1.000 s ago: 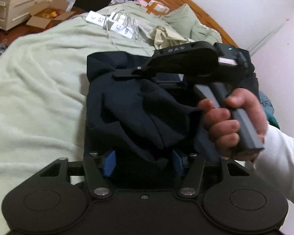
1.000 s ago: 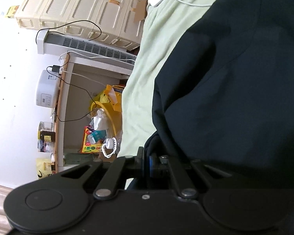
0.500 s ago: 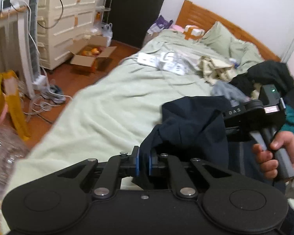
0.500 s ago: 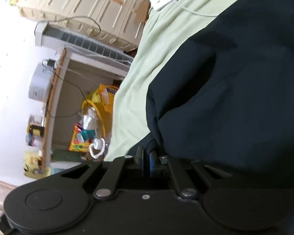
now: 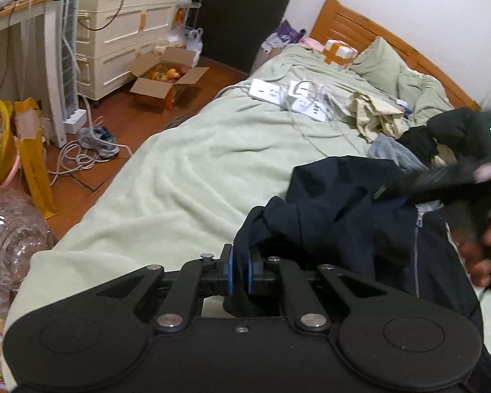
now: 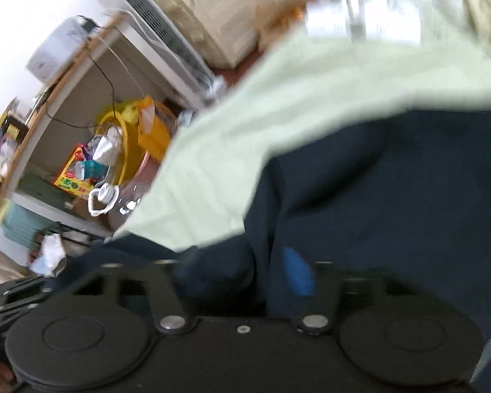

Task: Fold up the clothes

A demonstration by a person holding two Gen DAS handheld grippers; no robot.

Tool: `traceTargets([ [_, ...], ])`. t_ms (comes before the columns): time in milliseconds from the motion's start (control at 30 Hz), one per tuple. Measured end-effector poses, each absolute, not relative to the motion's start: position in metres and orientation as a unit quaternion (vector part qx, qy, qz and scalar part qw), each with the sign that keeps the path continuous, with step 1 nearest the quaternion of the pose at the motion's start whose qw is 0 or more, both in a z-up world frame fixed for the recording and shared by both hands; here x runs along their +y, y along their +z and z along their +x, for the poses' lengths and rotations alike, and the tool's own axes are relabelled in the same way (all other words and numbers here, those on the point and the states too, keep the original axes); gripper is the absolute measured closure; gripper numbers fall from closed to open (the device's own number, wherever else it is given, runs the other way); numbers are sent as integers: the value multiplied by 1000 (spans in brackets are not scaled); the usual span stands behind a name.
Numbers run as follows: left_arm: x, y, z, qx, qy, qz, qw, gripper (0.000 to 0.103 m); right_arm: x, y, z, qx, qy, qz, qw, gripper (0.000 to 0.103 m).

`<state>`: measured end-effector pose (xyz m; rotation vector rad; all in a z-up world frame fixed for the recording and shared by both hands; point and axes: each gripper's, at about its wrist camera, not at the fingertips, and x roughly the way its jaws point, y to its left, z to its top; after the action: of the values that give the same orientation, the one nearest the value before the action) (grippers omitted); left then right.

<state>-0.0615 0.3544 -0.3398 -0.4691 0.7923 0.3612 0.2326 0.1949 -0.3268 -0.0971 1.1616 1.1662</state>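
A navy zip jacket (image 5: 343, 216) lies bunched on the pale green bed blanket (image 5: 196, 170). My left gripper (image 5: 240, 273) is shut on a fold of its edge, the blue pads pinching the cloth. In the left wrist view my right gripper (image 5: 381, 192) is a blurred shape over the jacket's right side, held by a hand (image 5: 481, 249). The right wrist view is blurred. There my right gripper (image 6: 242, 270) stands open, its blue pads wide apart, with navy jacket (image 6: 392, 196) cloth lying loose between them.
White power strips (image 5: 268, 91) with cables and a heap of other clothes (image 5: 419, 140) lie further up the bed. On the floor to the left are a cardboard box (image 5: 163, 82), shoes, cables, a clear plastic bottle (image 5: 9, 229) and cream drawers (image 5: 124, 26).
My left gripper closed on the jacket's edge and drew back along the bed. In the last half second my right gripper opened and swung; its view has turned blurred.
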Motion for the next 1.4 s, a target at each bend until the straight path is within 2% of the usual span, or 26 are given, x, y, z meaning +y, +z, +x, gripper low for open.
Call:
traceTargets([
  [133,348,-339,-56,374,158,-230,884,95,206,-289,199,500,576,-43,645,34],
  [233,346,-339,-54,369,152,-239,885,95,224,-301,171,506,582,-91,630,37],
  [300,347,-341,-54,367,151,-243,885,95,234,-320,155,526,581,-118,610,46],
  [367,349,-343,-55,368,149,-249,883,95,235,-334,144,530,577,-141,605,70],
  [467,350,-350,-57,372,148,-252,881,95,221,-355,147,558,560,-108,603,88],
  [600,352,-370,-57,399,153,-246,870,95,200,-398,172,636,522,13,568,90],
  [767,356,-392,-55,438,161,-231,854,93,187,-443,176,669,502,93,540,90],
  [867,357,-374,-61,435,164,-218,858,91,188,-465,176,681,490,132,528,91],
  [1033,361,-322,-67,395,122,-188,891,89,193,-466,170,677,494,137,528,90],
  [1167,349,-330,-47,436,45,-160,884,90,189,-459,173,672,499,134,531,90],
  [1300,329,-369,-24,518,6,-84,851,90,187,-453,175,659,513,118,537,90],
  [1400,330,-391,-14,557,-30,-68,827,89,185,-451,173,656,522,103,535,90],
])
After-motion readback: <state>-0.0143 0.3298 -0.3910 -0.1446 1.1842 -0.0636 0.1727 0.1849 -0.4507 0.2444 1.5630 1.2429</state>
